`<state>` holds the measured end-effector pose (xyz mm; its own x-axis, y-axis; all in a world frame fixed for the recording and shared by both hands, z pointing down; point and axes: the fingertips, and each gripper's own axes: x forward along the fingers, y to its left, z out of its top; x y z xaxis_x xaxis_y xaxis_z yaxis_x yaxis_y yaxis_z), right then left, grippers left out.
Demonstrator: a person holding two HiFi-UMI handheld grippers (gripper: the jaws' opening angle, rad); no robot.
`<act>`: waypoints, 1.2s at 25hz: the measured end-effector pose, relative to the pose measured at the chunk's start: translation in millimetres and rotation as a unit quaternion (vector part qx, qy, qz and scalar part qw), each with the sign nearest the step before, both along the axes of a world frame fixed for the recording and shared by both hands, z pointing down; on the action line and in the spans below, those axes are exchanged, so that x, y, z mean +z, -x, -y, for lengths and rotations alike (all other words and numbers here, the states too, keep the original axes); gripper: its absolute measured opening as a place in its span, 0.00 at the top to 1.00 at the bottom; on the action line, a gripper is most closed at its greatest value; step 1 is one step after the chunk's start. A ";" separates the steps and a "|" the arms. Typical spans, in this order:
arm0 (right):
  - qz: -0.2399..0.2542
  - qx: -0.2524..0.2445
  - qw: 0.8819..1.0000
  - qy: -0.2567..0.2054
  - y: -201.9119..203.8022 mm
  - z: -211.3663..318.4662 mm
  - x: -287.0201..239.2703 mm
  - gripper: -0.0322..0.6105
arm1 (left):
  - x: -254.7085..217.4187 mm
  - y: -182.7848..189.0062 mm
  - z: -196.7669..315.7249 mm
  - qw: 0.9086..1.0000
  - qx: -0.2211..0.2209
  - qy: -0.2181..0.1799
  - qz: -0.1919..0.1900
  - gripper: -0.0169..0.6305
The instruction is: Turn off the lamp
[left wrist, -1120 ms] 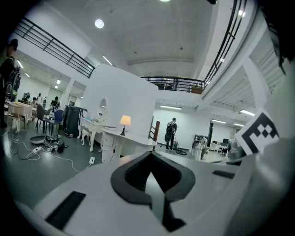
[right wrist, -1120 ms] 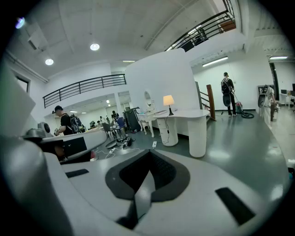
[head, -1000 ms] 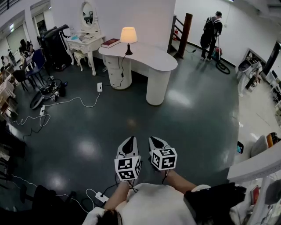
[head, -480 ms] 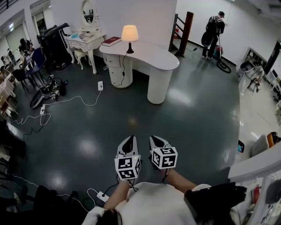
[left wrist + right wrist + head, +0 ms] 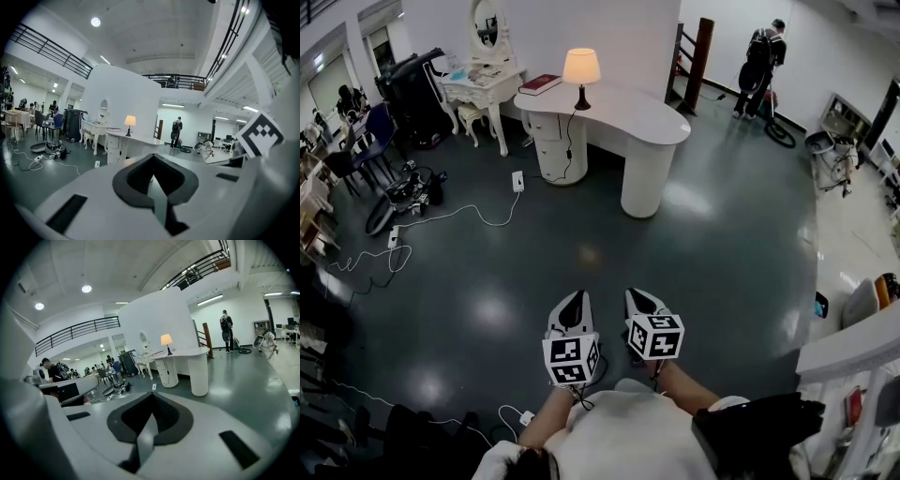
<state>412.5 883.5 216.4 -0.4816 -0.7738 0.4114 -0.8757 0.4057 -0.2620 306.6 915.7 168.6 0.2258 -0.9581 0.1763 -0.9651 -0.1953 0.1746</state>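
The lamp (image 5: 581, 67) is lit, its cream shade on a dark stem, and stands on a curved white desk (image 5: 623, 127) far ahead across the dark floor. It also shows small in the left gripper view as the lamp (image 5: 130, 121) and in the right gripper view as the lamp (image 5: 166, 339). My left gripper (image 5: 575, 302) and right gripper (image 5: 639, 300) are held side by side low in front of me, both pointing toward the desk and well short of it. Both are shut with nothing in them; the left gripper (image 5: 152, 157) and right gripper (image 5: 151, 395) show closed jaws.
A red book (image 5: 539, 84) lies on the desk's left end, next to a white dressing table (image 5: 480, 86) with a mirror. Cables and a power strip (image 5: 517, 181) cross the floor at left. A person (image 5: 761, 54) stands far back right. A white counter (image 5: 853, 342) borders my right.
The desk and lamp have come slightly closer and sit lower in the head view. Both grippers have kept their place before me, still shut.
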 end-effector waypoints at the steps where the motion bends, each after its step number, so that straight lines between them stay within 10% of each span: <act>1: -0.001 0.004 1.000 0.003 1.2 1.6 2.9 0.95 | 2.4 4.6 2.0 1.000 0.000 0.003 0.000 0.96; 30: -0.009 -0.012 0.999 0.031 11.8 195.2 13.2 0.95 | 8.9 20.5 199.2 1.000 -0.020 0.023 -0.003 0.96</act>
<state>400.7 688.3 229.6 -0.4915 -0.7349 0.4673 -0.8708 0.4098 -0.2715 286.1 716.5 177.5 0.1894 -0.9573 0.2185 -0.9708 -0.1492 0.1878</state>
